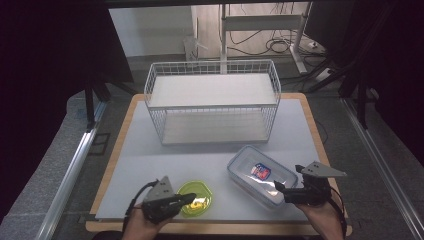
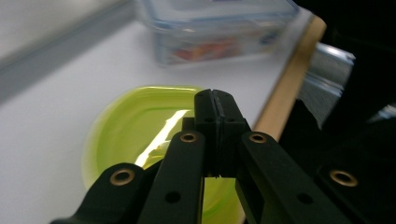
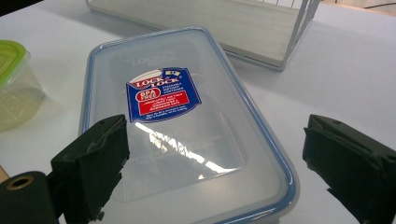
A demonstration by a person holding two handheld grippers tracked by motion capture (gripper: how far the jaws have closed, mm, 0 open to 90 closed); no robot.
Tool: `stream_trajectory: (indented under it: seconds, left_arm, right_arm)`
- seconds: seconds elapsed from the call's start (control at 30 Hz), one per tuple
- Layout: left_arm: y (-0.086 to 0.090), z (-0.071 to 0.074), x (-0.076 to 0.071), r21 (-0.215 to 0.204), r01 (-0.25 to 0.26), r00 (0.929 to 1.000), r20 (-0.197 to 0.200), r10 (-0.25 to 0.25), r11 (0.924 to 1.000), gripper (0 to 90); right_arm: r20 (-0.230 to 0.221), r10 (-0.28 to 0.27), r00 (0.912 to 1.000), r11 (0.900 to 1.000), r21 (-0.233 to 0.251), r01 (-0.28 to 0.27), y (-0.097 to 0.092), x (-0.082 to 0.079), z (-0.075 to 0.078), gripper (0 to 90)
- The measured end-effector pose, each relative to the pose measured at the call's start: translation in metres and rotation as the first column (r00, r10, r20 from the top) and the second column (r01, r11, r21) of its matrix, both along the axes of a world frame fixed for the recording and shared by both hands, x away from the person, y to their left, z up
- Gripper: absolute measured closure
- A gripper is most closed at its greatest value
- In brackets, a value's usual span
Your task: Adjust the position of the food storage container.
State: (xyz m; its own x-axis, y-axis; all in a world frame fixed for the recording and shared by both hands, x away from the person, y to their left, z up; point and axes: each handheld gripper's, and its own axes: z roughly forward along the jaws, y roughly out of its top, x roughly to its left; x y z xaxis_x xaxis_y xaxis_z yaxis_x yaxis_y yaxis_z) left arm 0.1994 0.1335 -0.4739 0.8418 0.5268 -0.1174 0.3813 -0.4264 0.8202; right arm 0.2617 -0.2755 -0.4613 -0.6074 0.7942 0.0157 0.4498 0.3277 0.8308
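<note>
Resting near the front edge of the desk point(image 1: 150, 150), toward its left corner, a small green-lidded tub point(image 1: 196, 198) is seen with the left gripper point(image 1: 187, 199) held over it. In the left gripper view the two black fingers point(image 2: 223, 112) are pressed flat together with no gap, nothing being held between them, and the green lid point(image 2: 135, 121) lies directly beneath and behind their tips; whether the tips touch the lid cannot be told. To the right, near the front right corner of the desk, a clear rectangular container point(image 1: 262, 175) with a blue-rimmed lid and a red and blue label is set at an angle. The right gripper point(image 1: 281, 187) is held at its near right end. In the right gripper view the fingers point(image 3: 93, 163) are spread wide, one at each side of the near end of the container point(image 3: 187, 130), which lies between and beyond them; nothing is gripped, and contact with the lid cannot be made out. A white wire basket point(image 1: 212, 100) with a flat shelf inside is placed toward the back edge of the desk, well apart from both grippers. The grippers are held in the person's hands, which enter over the front edge.
</note>
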Motion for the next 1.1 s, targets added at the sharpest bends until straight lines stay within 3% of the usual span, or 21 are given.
stream_trajectory:
  seconds: [0.2, 0.4, 0.47, 0.8, 1.1]
  left_arm:
    - [-0.032, -0.009, -0.004, 0.047, 0.067, 0.9968, -0.047, -0.065, 0.9967, 90.0]
    - [-0.041, -0.018, -0.005, 0.118, 0.063, 0.9968, -0.056, -0.057, 0.9911, 90.0]
    - [-0.042, -0.019, -0.005, 0.141, 0.045, 0.9983, -0.043, -0.040, 0.9890, 90.0]
    - [-0.025, -0.021, 0.008, 0.154, -0.021, 0.9985, -0.046, 0.028, 0.9879, 90.0]
    - [-0.003, -0.023, 0.027, 0.147, -0.086, 0.9931, -0.067, 0.096, 0.9854, 90.0]
  right_arm:
    - [-0.004, 0.004, 1.0000, 1.0000, -0.007, -0.004, 0.002, 0.000, -0.001, 7.4]
    - [-0.007, 0.000, 1.0000, 0.9999, -0.011, 0.000, 0.002, 0.000, -0.002, 8.3]
    - [-0.007, -0.001, 1.0000, 0.9999, -0.011, 0.001, 0.001, 0.000, -0.002, 8.5]
    - [-0.011, -0.002, 0.9999, 0.9999, -0.014, 0.001, 0.002, 0.001, -0.003, 9.1]
    - [-0.014, 0.002, 0.9999, 0.9998, -0.020, -0.002, 0.002, 0.001, -0.004, 9.8]
